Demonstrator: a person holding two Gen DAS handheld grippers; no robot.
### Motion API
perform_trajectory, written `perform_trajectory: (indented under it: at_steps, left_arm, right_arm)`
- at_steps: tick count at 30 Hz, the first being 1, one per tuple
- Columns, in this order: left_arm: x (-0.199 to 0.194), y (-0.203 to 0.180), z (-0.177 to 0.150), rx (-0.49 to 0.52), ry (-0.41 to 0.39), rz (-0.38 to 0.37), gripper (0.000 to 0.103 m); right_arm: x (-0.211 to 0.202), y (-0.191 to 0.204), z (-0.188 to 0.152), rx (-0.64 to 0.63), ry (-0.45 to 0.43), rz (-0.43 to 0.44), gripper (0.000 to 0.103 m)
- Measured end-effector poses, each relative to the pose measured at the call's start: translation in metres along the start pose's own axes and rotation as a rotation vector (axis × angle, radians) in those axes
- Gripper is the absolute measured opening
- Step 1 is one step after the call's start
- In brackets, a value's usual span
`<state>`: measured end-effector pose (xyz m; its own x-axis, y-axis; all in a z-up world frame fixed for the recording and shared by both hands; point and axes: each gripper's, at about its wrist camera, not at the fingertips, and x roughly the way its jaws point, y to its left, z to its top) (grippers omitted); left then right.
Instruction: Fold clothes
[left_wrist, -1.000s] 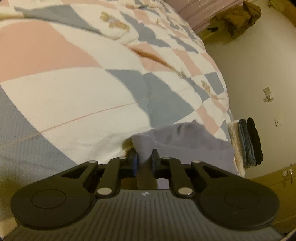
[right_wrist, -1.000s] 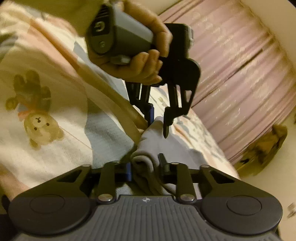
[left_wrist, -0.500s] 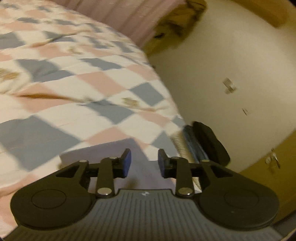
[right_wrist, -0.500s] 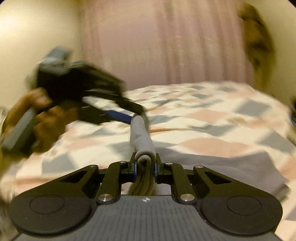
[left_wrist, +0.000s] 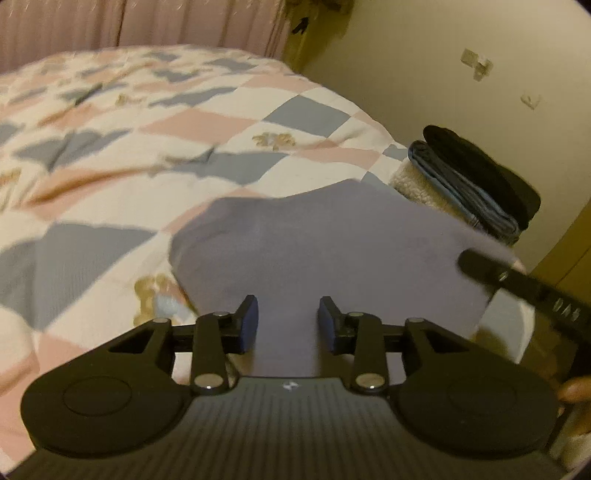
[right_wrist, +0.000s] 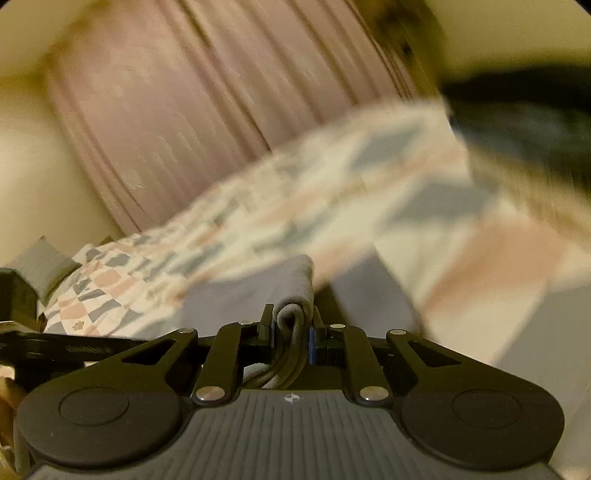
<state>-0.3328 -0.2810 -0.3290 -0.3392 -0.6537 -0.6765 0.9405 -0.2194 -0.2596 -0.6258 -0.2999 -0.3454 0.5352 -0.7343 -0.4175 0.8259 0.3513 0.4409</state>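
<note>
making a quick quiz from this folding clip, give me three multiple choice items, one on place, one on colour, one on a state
1. Where is the stack of folded clothes?
A. at the bed's edge near the wall
B. on the floor
C. on a chair

2. What colour is the garment being folded?
A. red
B. grey-purple
C. green

3. How do the right gripper's jaws stand?
A. wide open, empty
B. shut on a fold of the garment
C. shut on a hanger

Answers:
1 A, the stack sits on the quilt's far corner beside the wall.
2 B, the cloth is a muted grey-purple.
3 B, a fold of cloth is pinched between them.
</note>
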Motion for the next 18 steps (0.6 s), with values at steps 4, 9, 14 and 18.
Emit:
perform_trajectory:
  at_steps: [4, 9, 14, 18]
  left_arm:
    - [0.017, -0.013, -0.005, 0.073, 0.033, 0.018, 0.035]
    - [0.022, -0.028, -0.012, 0.177, 0.031, 0.068, 0.035]
    - [0.021, -0.032, -0.016, 0.24, 0.028, 0.098, 0.036]
    - [0.01, -0.028, -0.018, 0.213, 0.018, 0.098, 0.031]
  right_arm:
    - [-0.015, -0.01, 0.005, -0.026, -0.046, -0.06, 0.015]
    - [-0.01, -0.055, -0.027, 0.153, 0.043, -0.121, 0.015]
    - [-0.02, -0.054, -0.026, 0.176, -0.023, -0.107, 0.015]
    - [0.001, -0.058, -0.032, 0.182, 0.088, -0.144, 0.019]
